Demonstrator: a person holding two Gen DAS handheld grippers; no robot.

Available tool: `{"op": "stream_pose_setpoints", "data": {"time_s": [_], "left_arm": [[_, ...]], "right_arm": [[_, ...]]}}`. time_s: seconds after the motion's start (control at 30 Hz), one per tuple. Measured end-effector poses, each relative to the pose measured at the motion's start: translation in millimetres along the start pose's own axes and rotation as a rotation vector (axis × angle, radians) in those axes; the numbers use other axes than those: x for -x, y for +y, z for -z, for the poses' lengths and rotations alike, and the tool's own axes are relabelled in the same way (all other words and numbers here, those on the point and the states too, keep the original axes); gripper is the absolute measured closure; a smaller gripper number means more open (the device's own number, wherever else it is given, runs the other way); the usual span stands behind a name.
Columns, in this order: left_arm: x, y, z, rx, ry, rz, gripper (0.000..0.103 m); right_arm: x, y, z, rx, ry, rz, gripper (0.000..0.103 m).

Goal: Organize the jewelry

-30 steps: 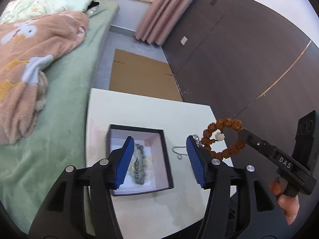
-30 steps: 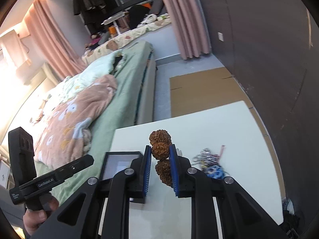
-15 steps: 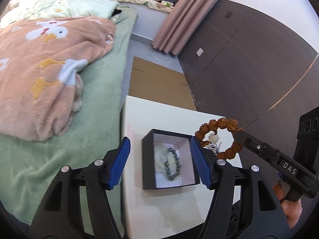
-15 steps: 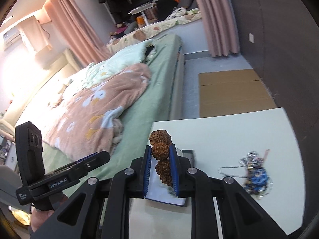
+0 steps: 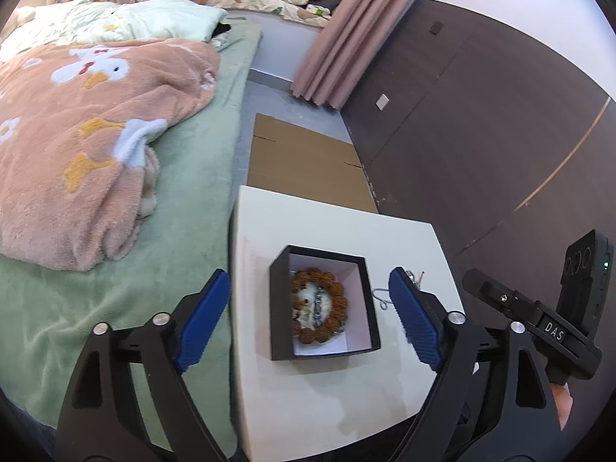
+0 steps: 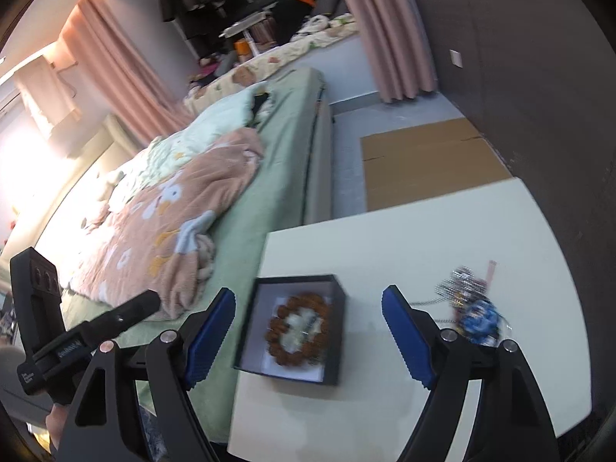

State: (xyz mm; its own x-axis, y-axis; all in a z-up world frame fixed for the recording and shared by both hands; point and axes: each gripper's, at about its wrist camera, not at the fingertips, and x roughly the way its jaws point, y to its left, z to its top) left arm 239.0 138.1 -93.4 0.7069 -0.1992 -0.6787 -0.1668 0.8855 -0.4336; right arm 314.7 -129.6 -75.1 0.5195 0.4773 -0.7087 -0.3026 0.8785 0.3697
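Observation:
A brown beaded bracelet [image 5: 334,300] lies inside the open black jewelry box [image 5: 280,308] on the white table [image 5: 331,396], around a darker bracelet [image 5: 318,304]. The box [image 6: 334,350] and brown bracelet [image 6: 276,346] also show in the right wrist view. My left gripper [image 5: 308,321] is open and empty, above the box. My right gripper [image 6: 308,331] is open and empty, above the box. A tangle of chains with a blue piece [image 6: 475,313] lies on the table right of the box; a bit of chain [image 5: 381,300] shows in the left wrist view.
A bed with a green sheet [image 5: 184,238] and pink blanket [image 5: 84,146] runs along the table's left edge. Flat cardboard [image 5: 304,158] lies on the floor beyond the table. A dark wall [image 5: 481,123] stands on the right.
My right gripper has opened and let go of the brown bracelet, which now lies in the box. Both grippers have drawn back a little from the box.

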Motion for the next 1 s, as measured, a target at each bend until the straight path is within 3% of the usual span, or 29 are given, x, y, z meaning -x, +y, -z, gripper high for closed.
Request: {"op": "stream_pose_setpoints", "data": {"time_s": [0.27, 0.6, 0.8, 0.93, 1.0], "left_arm": [[-11, -39, 5, -0.069, 0.019, 0.029, 0.009], [-36, -88, 17, -0.141, 0.070, 0.069, 0.009], [-52, -116, 27, -0.178, 0.106, 0.086, 0.009], [-64, -132, 33, -0.200, 0.135, 0.095, 0.010], [-71, -139, 36, -0.212, 0.152, 0.100, 0.016]], "right_arm": [[31, -58, 7, -0.073, -0.037, 0.065, 0.009], [56, -117, 25, -0.185, -0.059, 0.097, 0.008], [61, -152, 41, -0.258, -0.068, 0.104, 0.011], [56, -170, 51, -0.305, -0.060, 0.097, 0.023], [51, -179, 58, -0.327, -0.057, 0.092, 0.026]]}}
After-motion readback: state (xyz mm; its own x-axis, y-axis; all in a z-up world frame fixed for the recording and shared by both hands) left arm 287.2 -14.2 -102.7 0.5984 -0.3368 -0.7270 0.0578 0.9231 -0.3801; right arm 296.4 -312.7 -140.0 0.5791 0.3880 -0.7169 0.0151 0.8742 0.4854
